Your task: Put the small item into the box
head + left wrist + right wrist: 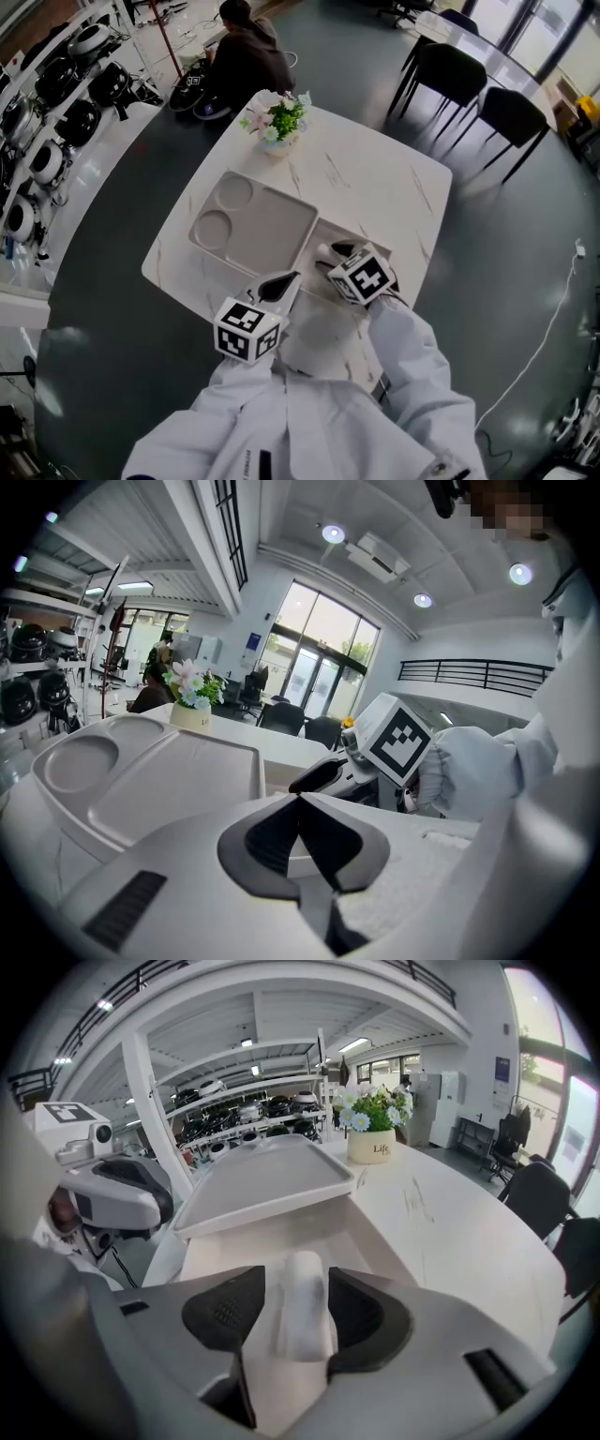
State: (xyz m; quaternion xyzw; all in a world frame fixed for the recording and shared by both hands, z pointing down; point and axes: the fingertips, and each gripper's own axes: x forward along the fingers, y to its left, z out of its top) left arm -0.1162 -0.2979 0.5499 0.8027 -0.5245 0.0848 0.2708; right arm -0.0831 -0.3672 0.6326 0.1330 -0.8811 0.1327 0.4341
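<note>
A small white roll-shaped item (302, 1321) lies lengthwise between the jaws of my right gripper (298, 1276), blurred. The jaws stand wide, and a gap shows between the left pad (225, 1312) and the item. Below it is the open white box (375, 1232), its inside a pale cream. In the head view the right gripper (337, 255) hangs over the box (349, 234) at the table's near side. My left gripper (281, 281) hovers just left of it, tips touching with nothing seen between them (300, 803).
A white compartment tray (272, 234) lies left of the box, its edge over the box's rim. A flower pot (278, 127) stands at the far corner. A person (246, 56) crouches beyond the table. Dark chairs (450, 70) stand right, shelves of helmets (56, 103) left.
</note>
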